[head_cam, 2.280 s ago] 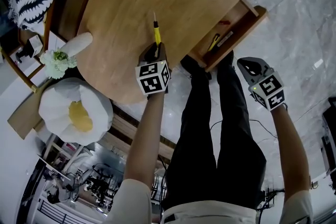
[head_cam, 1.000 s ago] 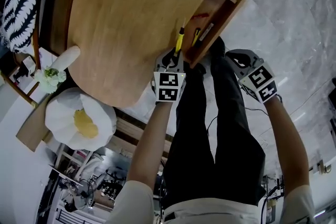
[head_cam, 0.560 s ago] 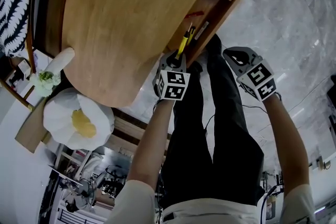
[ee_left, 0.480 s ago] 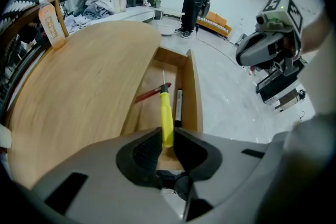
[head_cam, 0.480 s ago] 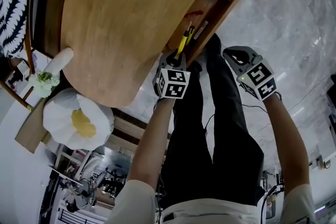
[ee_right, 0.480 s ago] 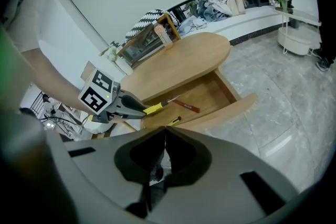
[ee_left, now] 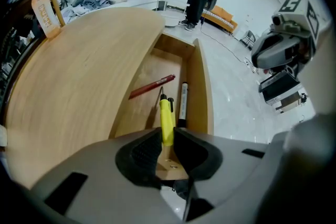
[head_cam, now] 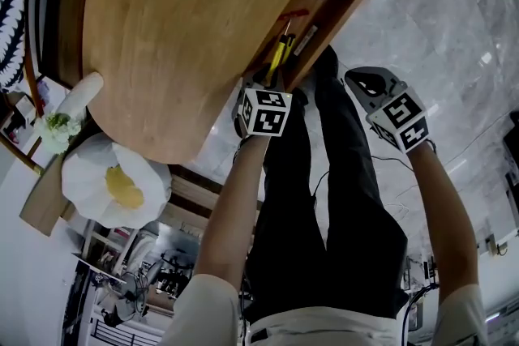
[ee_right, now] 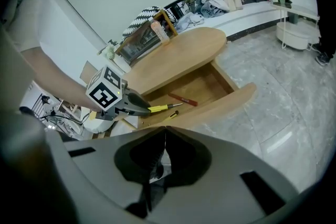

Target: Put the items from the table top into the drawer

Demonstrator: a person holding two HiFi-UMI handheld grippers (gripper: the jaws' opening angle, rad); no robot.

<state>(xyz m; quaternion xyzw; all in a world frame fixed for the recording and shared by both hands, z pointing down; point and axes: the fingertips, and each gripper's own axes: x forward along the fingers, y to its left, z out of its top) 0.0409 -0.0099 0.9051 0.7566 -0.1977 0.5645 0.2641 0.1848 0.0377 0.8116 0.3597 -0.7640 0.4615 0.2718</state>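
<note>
Item: yellow pen (ee_left: 167, 119). Clamped between the pads of the left gripper (ee_left: 167, 139). Its long axis runs straight ahead of the jaws, tip pointing down into the open drawer (ee_left: 202, 86). A red pen (ee_left: 152, 86) and a black marker (ee_left: 183, 102) lie beyond the tip.

Right gripper (ee_right: 164, 131): jaws closed on nothing, drawer well ahead; the farther hand.

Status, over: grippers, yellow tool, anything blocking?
Left gripper holds yellow tool over open drawer. Right gripper shut, empty. Red pen, black marker inside; nothing blocking.
</note>
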